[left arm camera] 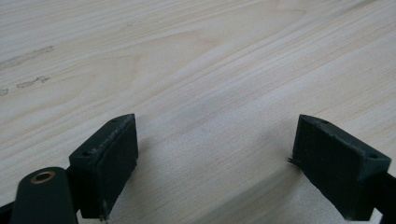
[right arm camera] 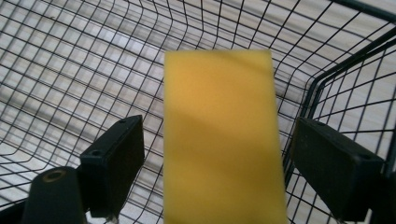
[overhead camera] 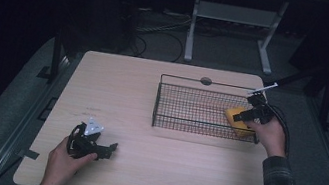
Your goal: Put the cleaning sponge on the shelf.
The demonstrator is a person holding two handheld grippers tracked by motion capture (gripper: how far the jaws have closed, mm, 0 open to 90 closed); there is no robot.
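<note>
A yellow sponge [overhead camera: 237,120] lies in the right end of a black wire basket [overhead camera: 190,108] on the wooden table. My right gripper [overhead camera: 240,116] reaches into the basket over that sponge. In the right gripper view the yellow sponge [right arm camera: 223,140] lies between the two black jaws, which stand wide apart with a gap on each side of it. My left gripper [overhead camera: 111,147] rests low at the front left of the table, and its jaws stand open over bare wood [left arm camera: 205,93].
The basket's wire walls [right arm camera: 345,79] close in around the right gripper on its right. A round grommet [overhead camera: 206,81] sits at the table's far edge behind the basket. A white desk frame [overhead camera: 234,28] and cables stand on the floor beyond.
</note>
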